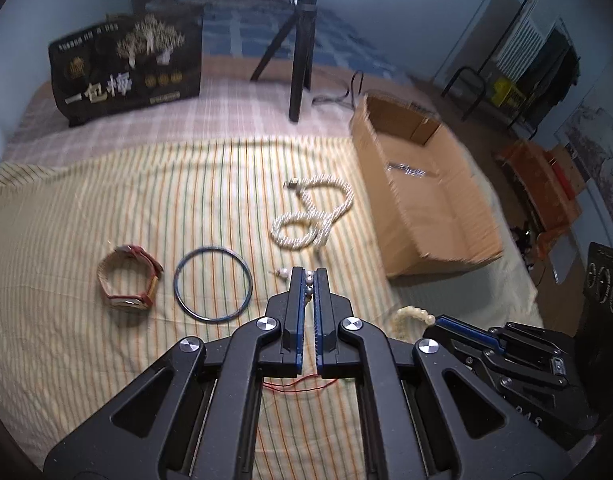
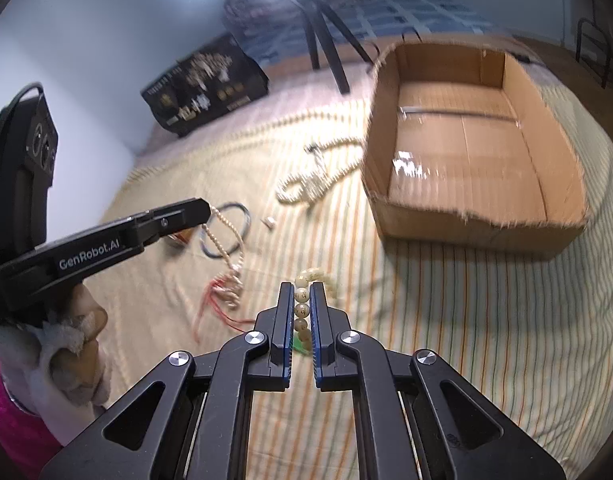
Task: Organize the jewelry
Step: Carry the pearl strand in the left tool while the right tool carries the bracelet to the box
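A bed [image 1: 46,344] spread with a yellow cloth striped green and orange carries a red-strapped wristwatch [image 1: 129,278], just beside it a thin blue bangle [image 1: 213,284], a small pearl earring [image 1: 281,273], and farther back a coiled white beaded rope necklace [image 1: 314,212]. An open brown cardboard box [image 1: 446,240] stands at the cloth's right edge. Behind, on pink checked bedding, sit a black printed gift bag [image 1: 126,72] and what looks like a black tripod [image 1: 298,60].

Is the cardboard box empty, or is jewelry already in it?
Not empty: the cardboard box is open-topped, with something shiny silver on its floor; too blurred to identify.
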Available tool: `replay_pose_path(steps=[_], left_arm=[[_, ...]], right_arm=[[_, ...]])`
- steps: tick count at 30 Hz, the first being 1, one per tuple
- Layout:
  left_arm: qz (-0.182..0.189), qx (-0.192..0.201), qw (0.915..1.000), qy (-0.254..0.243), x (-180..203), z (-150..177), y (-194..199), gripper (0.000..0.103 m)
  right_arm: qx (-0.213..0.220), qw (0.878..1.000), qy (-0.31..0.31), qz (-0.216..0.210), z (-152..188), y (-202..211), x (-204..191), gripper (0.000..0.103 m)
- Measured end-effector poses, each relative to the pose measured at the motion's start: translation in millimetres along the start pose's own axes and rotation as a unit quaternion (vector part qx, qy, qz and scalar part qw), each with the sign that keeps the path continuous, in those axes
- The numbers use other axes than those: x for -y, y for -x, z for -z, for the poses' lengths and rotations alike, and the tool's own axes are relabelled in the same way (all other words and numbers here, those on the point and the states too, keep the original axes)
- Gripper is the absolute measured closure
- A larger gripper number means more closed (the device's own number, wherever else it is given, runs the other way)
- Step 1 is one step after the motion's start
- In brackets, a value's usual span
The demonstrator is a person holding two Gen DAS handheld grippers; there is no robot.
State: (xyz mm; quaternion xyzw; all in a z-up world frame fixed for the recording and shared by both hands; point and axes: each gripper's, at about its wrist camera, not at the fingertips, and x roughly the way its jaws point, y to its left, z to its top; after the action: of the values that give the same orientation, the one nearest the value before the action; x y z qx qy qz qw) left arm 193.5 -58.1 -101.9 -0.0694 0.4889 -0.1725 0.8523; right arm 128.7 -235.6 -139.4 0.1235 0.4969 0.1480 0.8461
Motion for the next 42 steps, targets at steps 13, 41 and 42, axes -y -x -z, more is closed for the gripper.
replay_pose_path(steps=[13,41,42], left_arm=[[0.049,0.088,0.9949,0.002,16,-31,72,0.102],[0.074,0.105,0.9889,-0.075,126,-118,56,0.102],[0.073,0.104,0.9888,-0.078,130,-119,53,0.102]], right_arm=[[0.060,0.998,0.004,-0.002,-22,38,1,0.097],[0.124,0.989,-0.009,0.078,-73,76,59,0.097],[0.125,0.989,-0.009,0.083,-75,76,63,0.097]])
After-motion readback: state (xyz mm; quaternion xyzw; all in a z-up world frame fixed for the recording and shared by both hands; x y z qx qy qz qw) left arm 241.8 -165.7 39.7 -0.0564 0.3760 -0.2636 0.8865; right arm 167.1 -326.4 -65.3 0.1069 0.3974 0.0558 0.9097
